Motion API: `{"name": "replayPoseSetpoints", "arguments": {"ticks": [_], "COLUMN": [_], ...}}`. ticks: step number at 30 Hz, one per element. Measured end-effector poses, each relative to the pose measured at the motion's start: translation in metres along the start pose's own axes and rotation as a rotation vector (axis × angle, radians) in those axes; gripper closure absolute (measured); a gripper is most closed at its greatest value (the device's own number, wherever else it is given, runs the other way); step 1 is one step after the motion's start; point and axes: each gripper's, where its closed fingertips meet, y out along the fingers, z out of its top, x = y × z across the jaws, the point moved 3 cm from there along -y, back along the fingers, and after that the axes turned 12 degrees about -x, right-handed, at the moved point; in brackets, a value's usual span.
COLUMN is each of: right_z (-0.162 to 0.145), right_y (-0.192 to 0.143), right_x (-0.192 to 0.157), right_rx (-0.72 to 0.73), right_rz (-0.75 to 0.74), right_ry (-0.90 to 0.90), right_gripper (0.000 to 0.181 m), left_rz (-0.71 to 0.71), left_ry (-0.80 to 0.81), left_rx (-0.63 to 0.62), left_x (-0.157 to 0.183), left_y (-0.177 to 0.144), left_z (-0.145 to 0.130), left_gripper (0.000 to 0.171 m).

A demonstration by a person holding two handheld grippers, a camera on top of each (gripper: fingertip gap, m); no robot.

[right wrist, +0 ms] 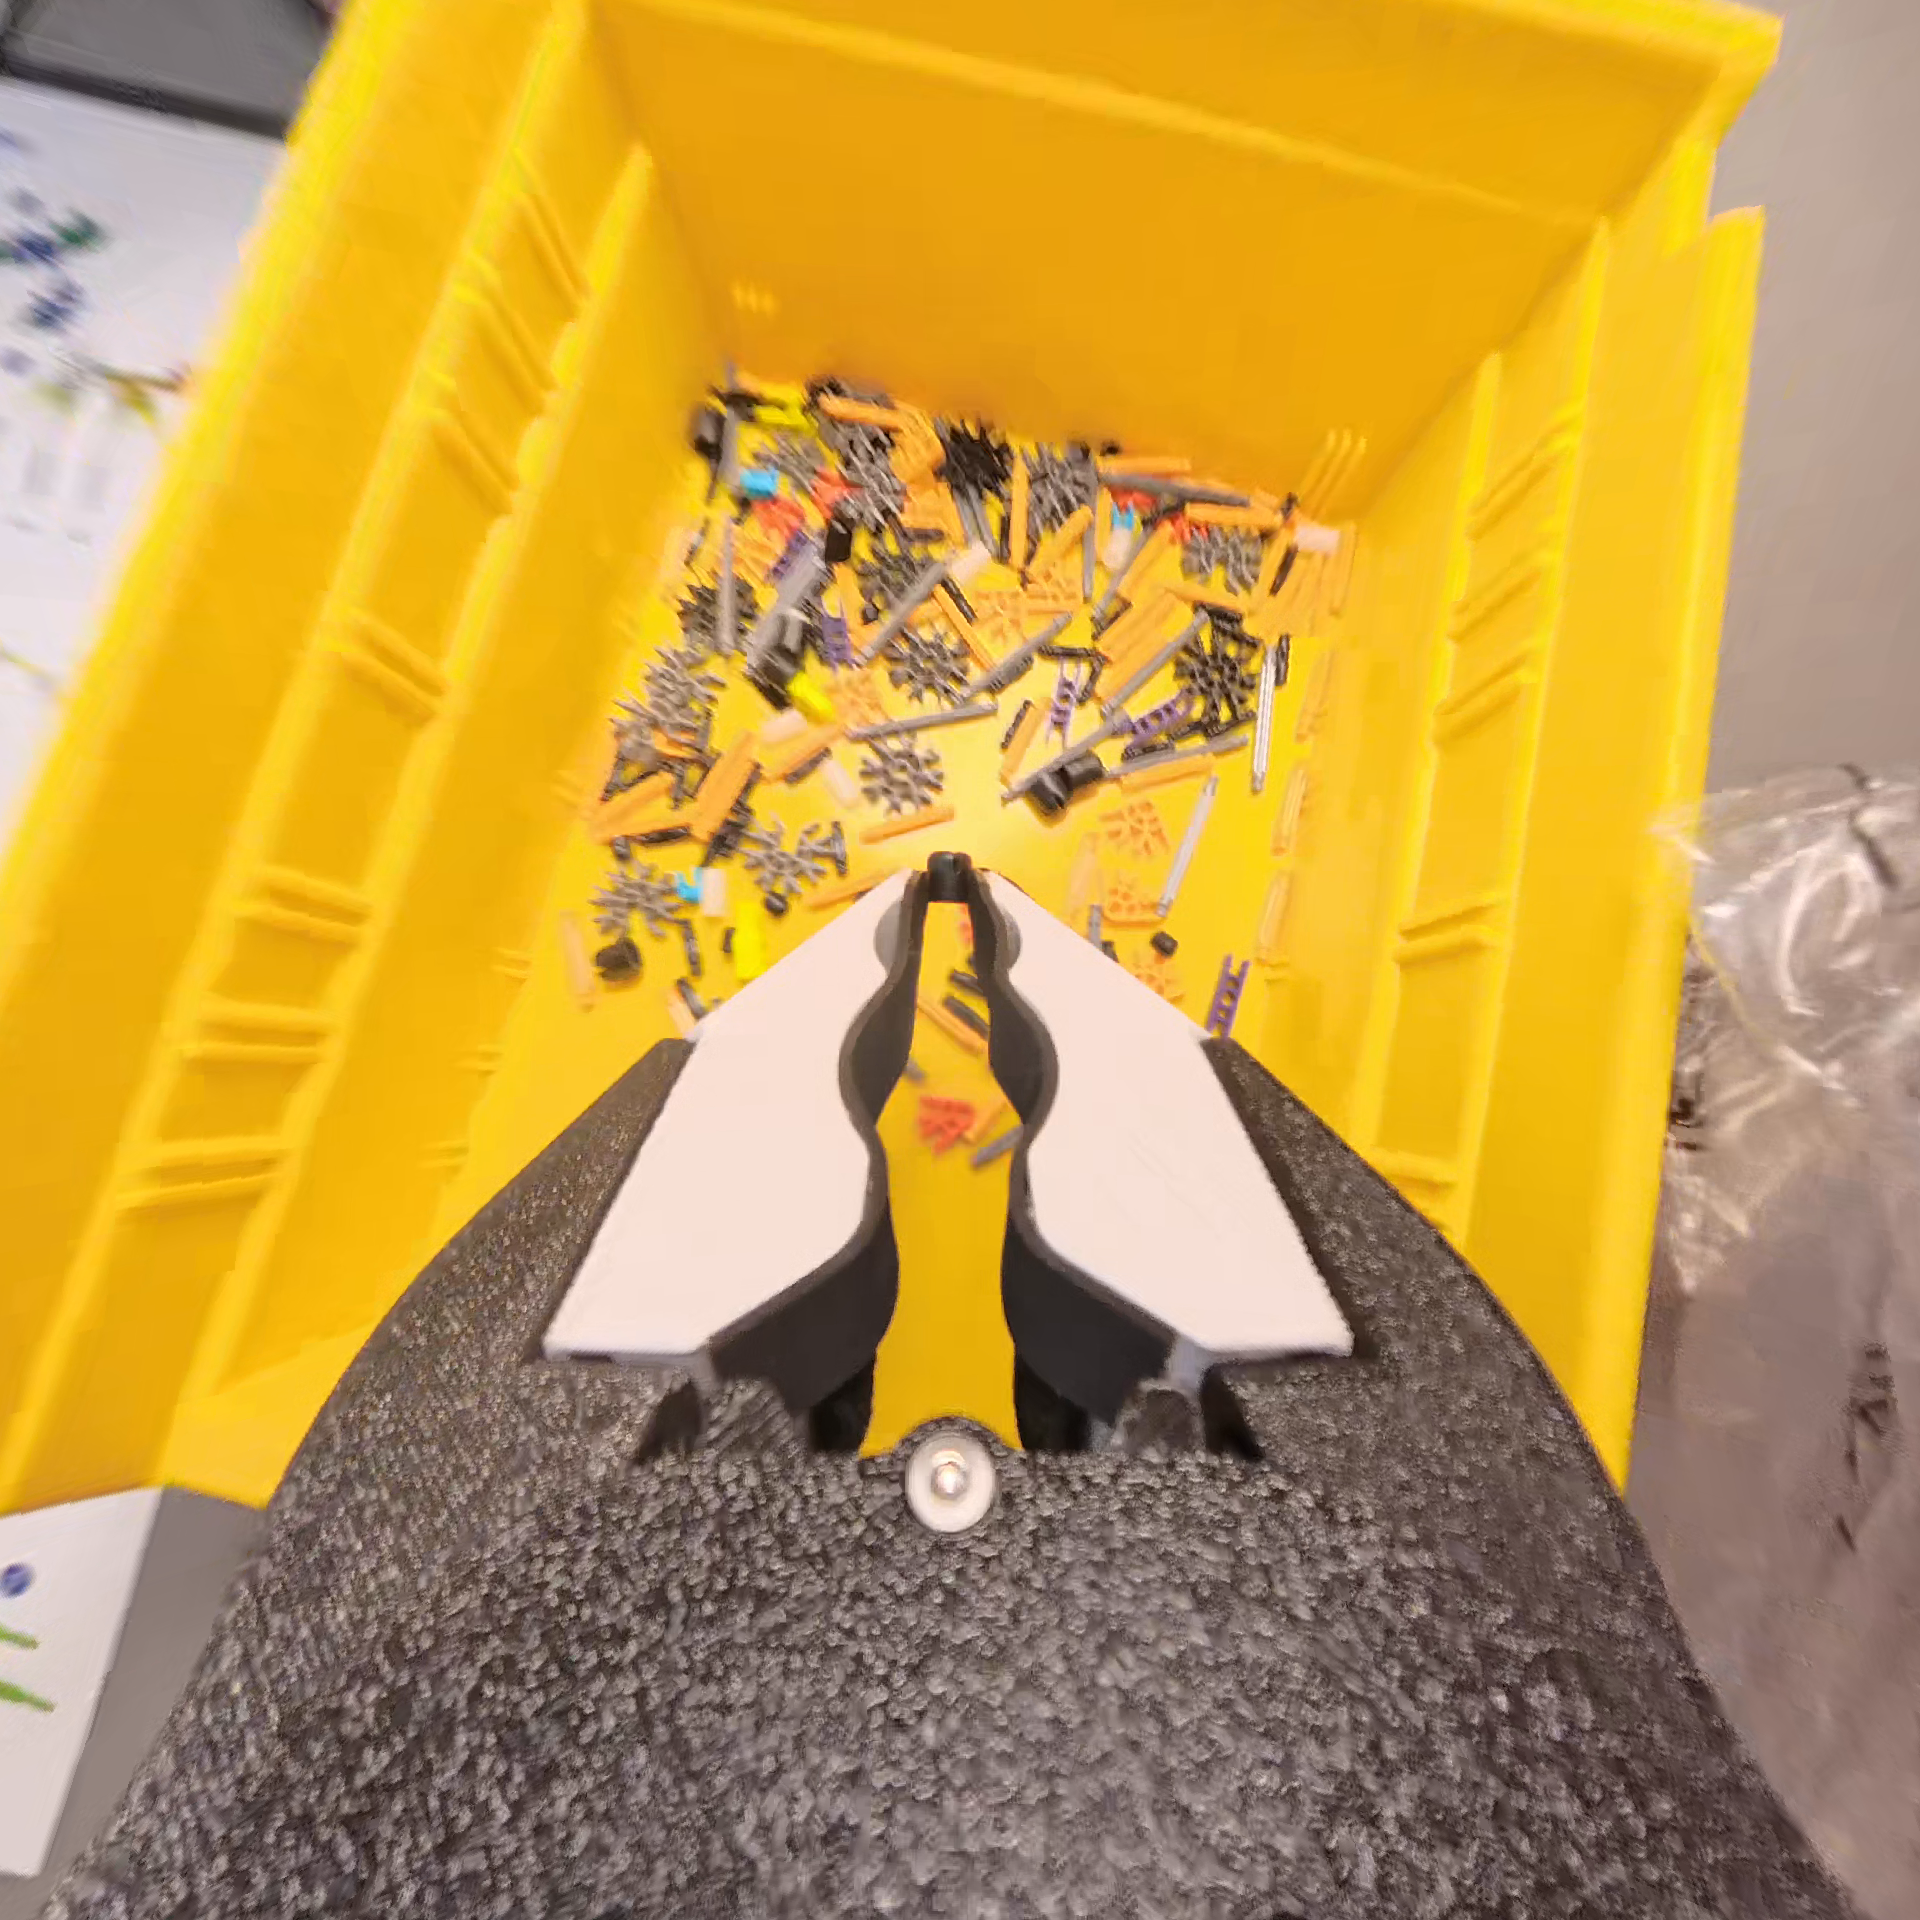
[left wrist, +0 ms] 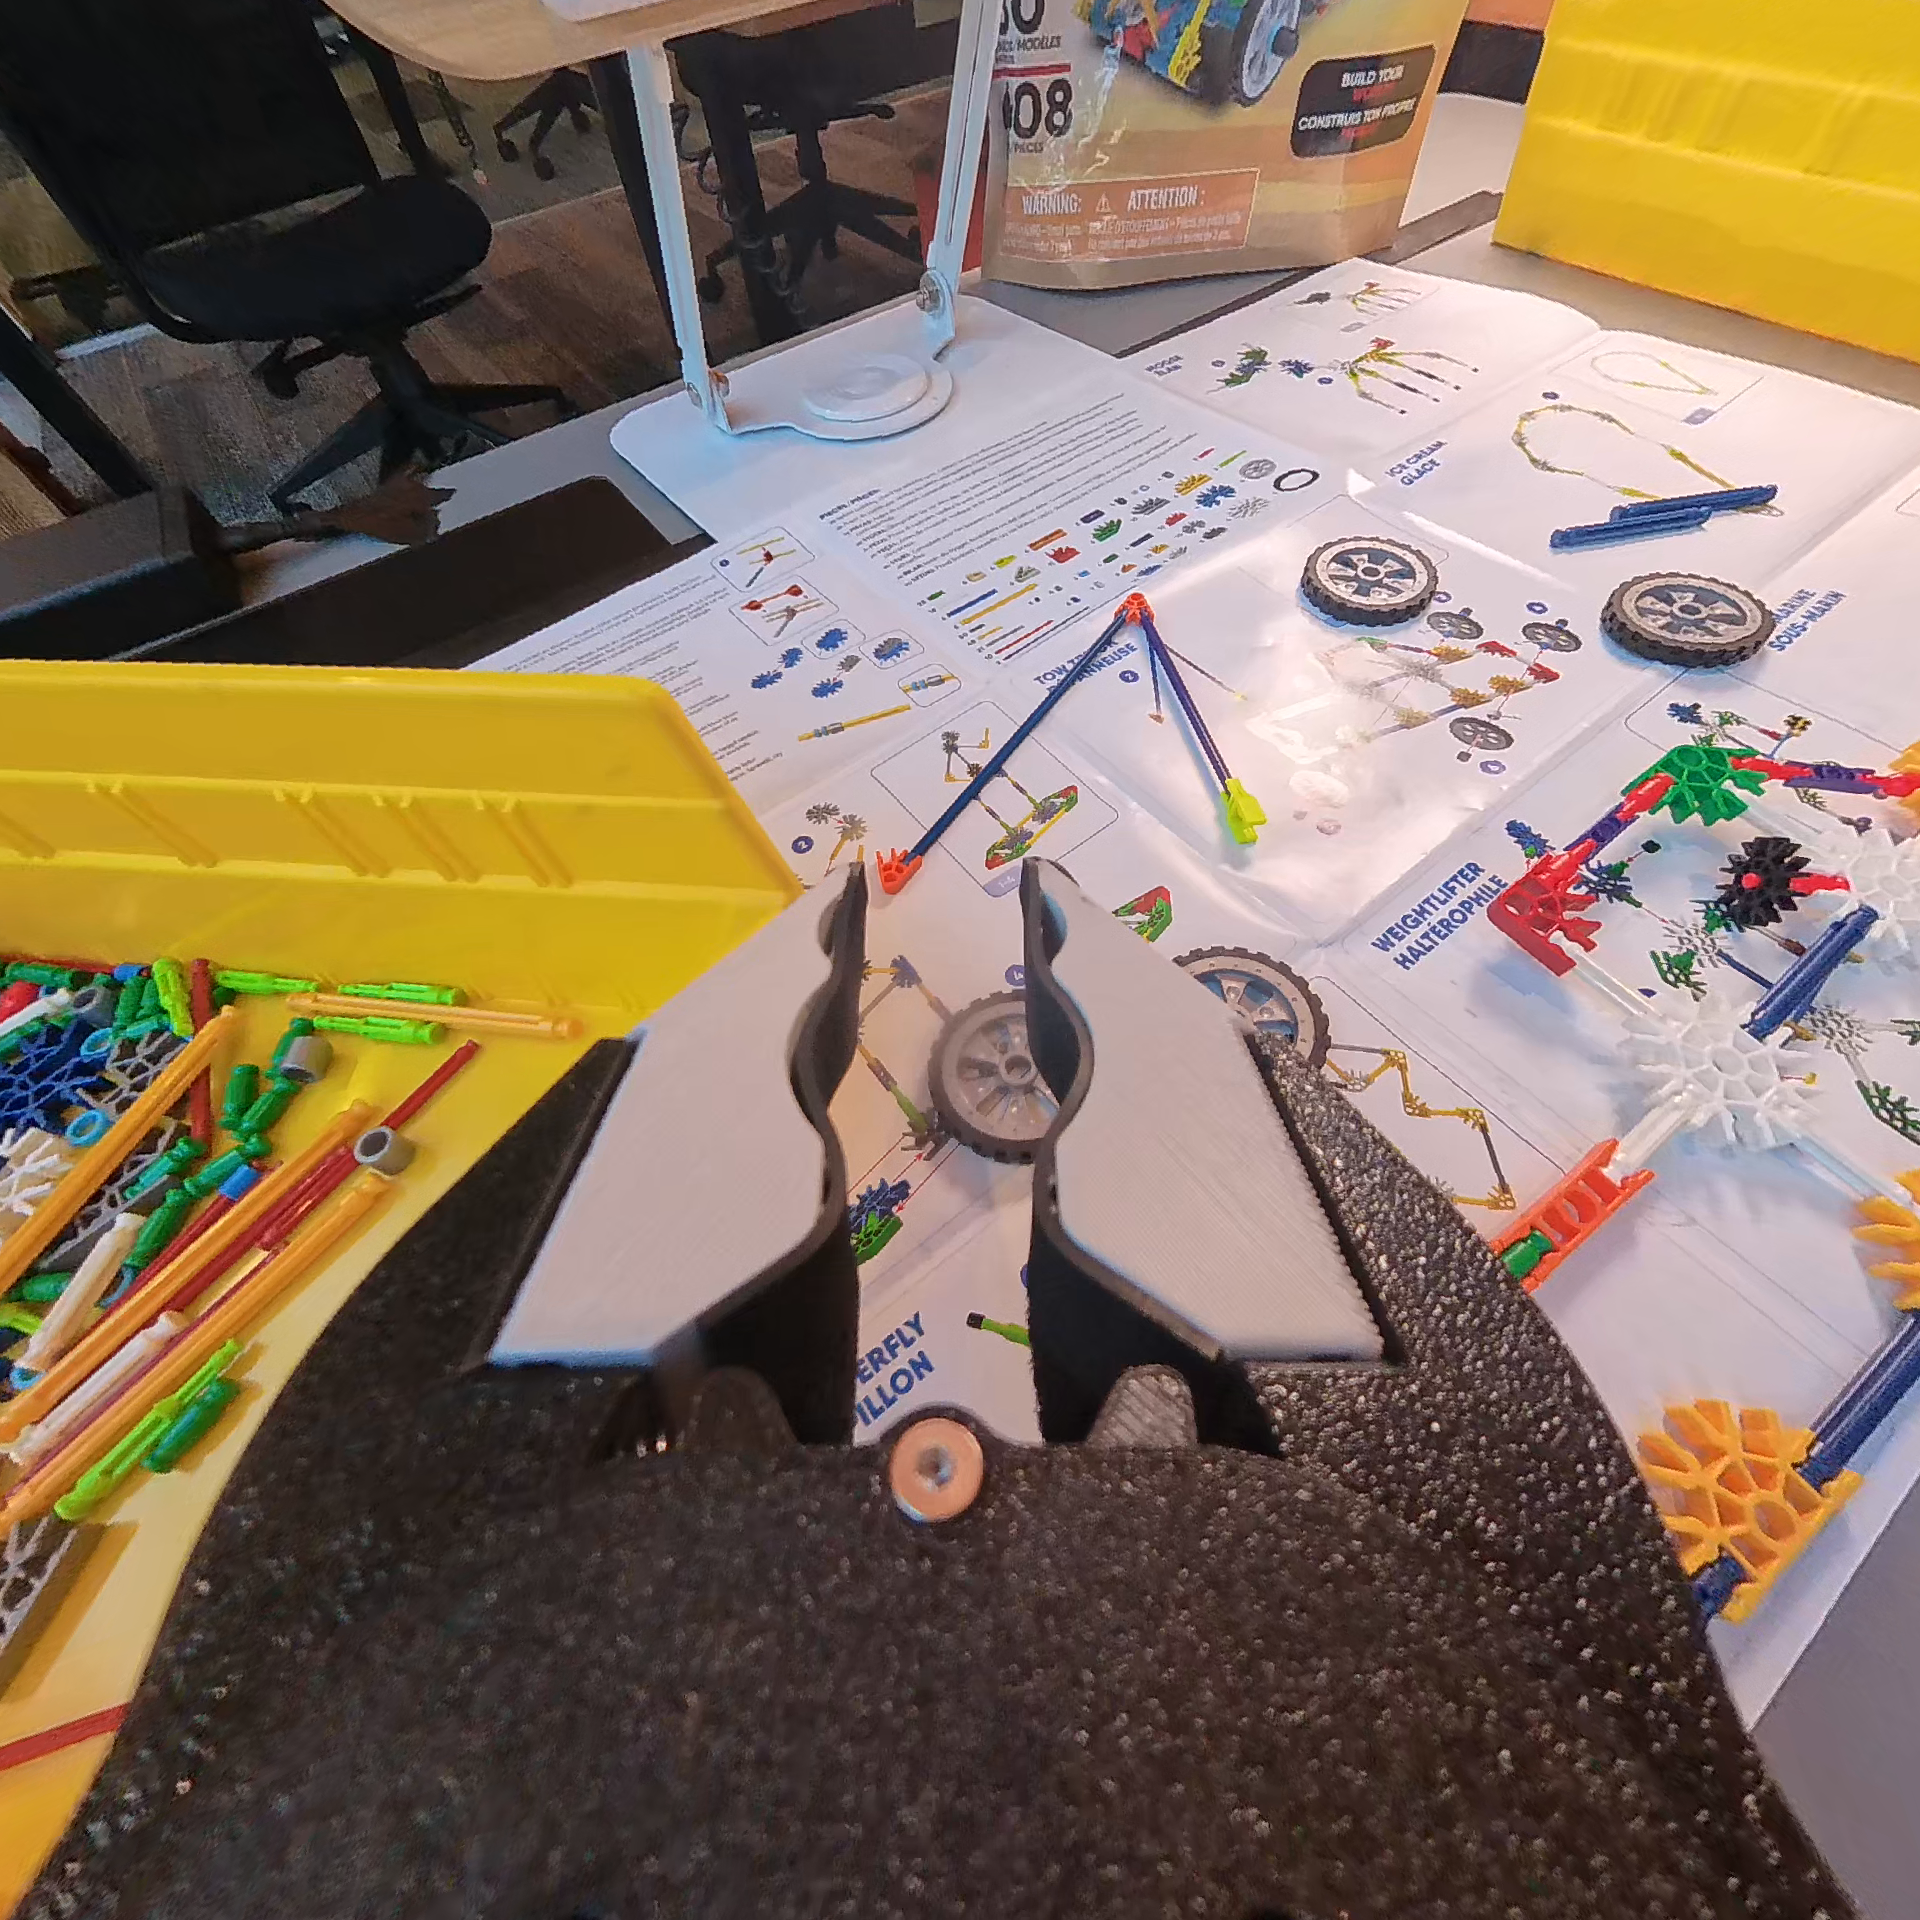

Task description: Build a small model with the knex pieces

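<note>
black office chairs [left wrist: 312, 239] | wooden desk [left wrist: 540, 31] | floor possibly carpet [left wrist: 156, 416]

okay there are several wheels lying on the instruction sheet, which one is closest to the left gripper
The small grey wheel seen between the left gripper fingers. A second tyred wheel sits just right of the fingers; the other two wheels lie farther up the sheet.

Loose rods [left wrist: 197, 1164] in bin [left wrist: 395, 790] at left, wheels [left wrist: 1369, 580] on instruction sheet [left wrist: 1039, 499] at right.

Glossy yellow plastic bin [right wrist: 1039, 208]; matt, grainy black gripper body [left wrist: 831, 1714]; smooth paper instruction sheet [left wrist: 1143, 727]; crinkled, probably plastic, clear bag [right wrist: 1808, 987].
</note>
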Motion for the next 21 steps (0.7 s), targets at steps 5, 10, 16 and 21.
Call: {"name": "replayPoseSetpoints", "arguments": {"ticks": [5, 10, 16, 21], "right_z": [0.027, -0.009, -0.040, -0.045], "right_y": [-0.079, -0.052, 0.009, 0.020], "right_x": [-0.126, -0.242, -0.286, -0.287], "right_rx": [0.236, 0.119, 0.000, -0.032], "right_rz": [0.123, 0.257, 0.324, 0.314], "right_ry": [-0.314, -0.552, -0.579, -0.578], "right_gripper": [0.175, 0.175, 0.174, 0.174], "left_rz": [-0.006, -0.027, -0.027, -0.044], "left_ry": [0.003, 0.018, 0.054, 0.051], "left_rx": [-0.008, -0.010, -0.014, -0.020], "left_x": [0.002, 0.010, 0.016, 0.016], "left_y": [0.003, 0.004, 0.000, 0.000], "left_z": [-0.001, -0.001, -0.001, -0.004], "left_gripper": [0.144, 0.144, 0.143, 0.143]}}
